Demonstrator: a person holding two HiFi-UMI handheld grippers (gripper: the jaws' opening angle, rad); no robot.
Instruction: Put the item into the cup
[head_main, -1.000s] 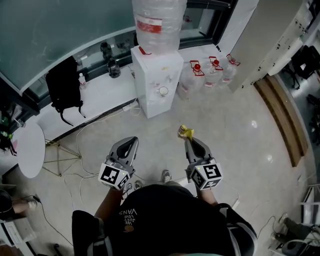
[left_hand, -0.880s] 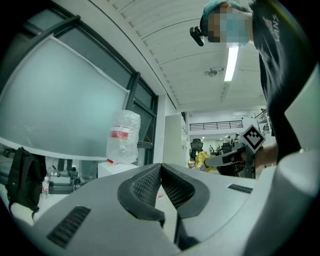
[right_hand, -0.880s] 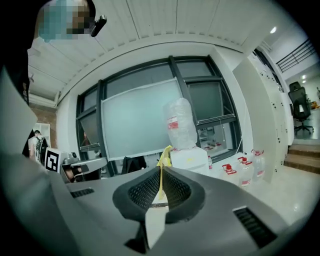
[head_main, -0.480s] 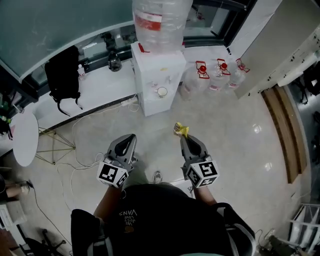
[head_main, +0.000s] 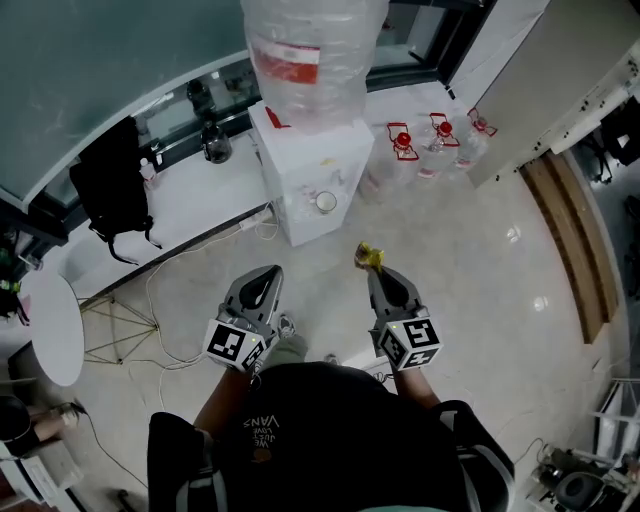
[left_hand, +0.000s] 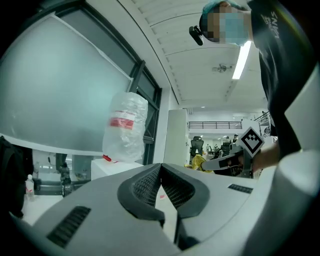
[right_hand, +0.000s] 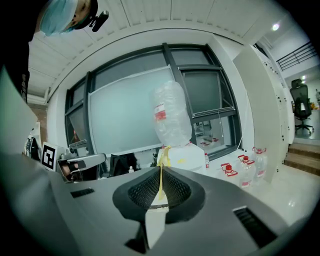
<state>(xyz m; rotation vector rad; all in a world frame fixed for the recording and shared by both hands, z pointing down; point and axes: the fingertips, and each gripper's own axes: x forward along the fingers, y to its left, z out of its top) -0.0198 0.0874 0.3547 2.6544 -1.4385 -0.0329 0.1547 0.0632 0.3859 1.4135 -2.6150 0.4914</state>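
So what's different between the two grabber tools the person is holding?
The right gripper is shut on a yellow item, which sticks out past its tips; the left gripper is shut on nothing. The right gripper's marker cube bears a different pattern from the left gripper's. Both are grey and point toward the water dispenser.

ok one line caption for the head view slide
Person faces a white water dispenser, right claw shut on a yellow item, left claw shut and empty, cup on the dispenser.
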